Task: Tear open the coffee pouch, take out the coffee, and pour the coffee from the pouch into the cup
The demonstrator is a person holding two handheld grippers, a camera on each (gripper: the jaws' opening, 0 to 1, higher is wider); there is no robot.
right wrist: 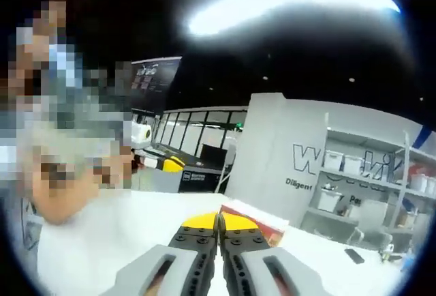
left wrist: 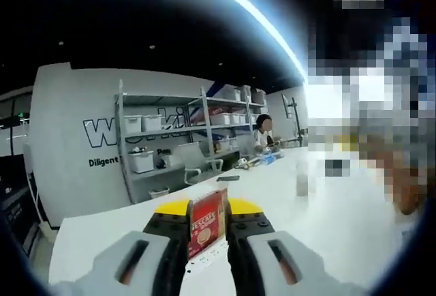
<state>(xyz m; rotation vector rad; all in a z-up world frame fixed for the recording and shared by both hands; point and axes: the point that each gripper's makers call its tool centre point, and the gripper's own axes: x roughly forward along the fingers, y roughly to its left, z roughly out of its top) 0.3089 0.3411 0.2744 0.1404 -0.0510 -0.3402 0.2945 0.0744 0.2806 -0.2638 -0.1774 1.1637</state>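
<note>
My left gripper (left wrist: 206,236) is shut on a red coffee pouch (left wrist: 207,222). The pouch stands upright between the yellow-tipped jaws, label toward the camera, its white lower edge hanging below them. On the white table (left wrist: 327,221) beyond it, to the right, stands a small pale translucent cup (left wrist: 302,180). In the right gripper view, my right gripper (right wrist: 219,224) has its jaws pressed together with nothing visible between them. Just behind its tips, to the right, a red and white packet (right wrist: 257,222) lies on the table; I cannot tell whether it touches the jaws.
Metal shelves (left wrist: 174,139) with white bins stand against a grey wall past the table's far edge. A person (left wrist: 262,132) sits at the far end, with a dark phone (left wrist: 228,178) and small items on the table nearby. Another person is close by.
</note>
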